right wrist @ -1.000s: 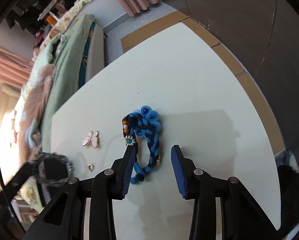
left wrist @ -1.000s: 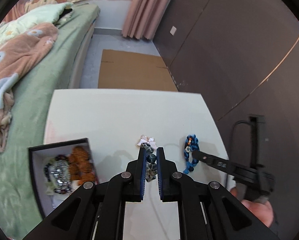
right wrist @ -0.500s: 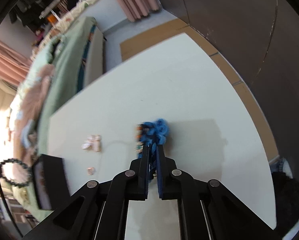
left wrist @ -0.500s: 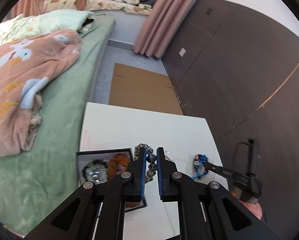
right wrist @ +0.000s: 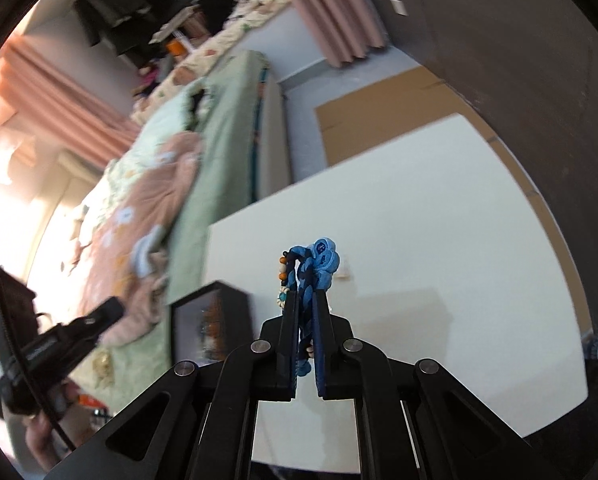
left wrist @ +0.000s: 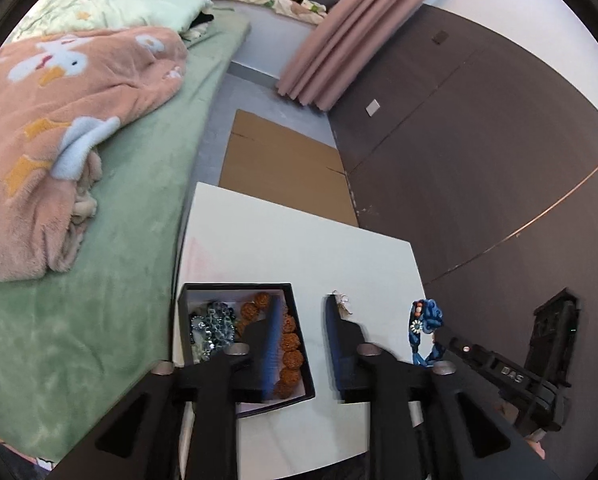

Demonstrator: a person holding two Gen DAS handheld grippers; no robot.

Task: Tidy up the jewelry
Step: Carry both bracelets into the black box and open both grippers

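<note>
Nearest, the right gripper (right wrist: 306,312): jaws nearly shut, pinched on the blue braided bracelet (right wrist: 313,266), which stands up between the pads clear of the white table (right wrist: 439,240), flower knot and small beads poking out past the tips. Seen from the left wrist, that same bracelet dangles off the table's right edge, hanging from the black fingertip.

Next, the left gripper (left wrist: 301,334): jaws have just been opening, now standing partly apart with nothing visible between the pads. Left finger (left wrist: 269,332) over the black box (left wrist: 185,320), right finger over bare table just beside the box's right wall. Whether the dark bead bracelet has already dropped inside cannot be told; the fingers hide that part of the box.

Inside the box, near the table's left edge: a silvery-blue beaded piece (left wrist: 213,326) on the left, a string of orange-brown carved beads (left wrist: 289,346) along the right wall. Just past the right finger, a small pale butterfly-shaped piece (left wrist: 341,302) lying on the table, apart from the box.

Farther off, the green bed (left wrist: 131,248) with a pink blanket (left wrist: 51,120), flat cardboard (left wrist: 283,164) on the floor, curtain (left wrist: 339,28).

For the step in hand, probably carrying the blue bracelet to the box: keep the pinch firm, travel leftward above the box wall, stay clear of the left gripper, lower into the open space before letting go, avoid snagging the braid on the rim.
</note>
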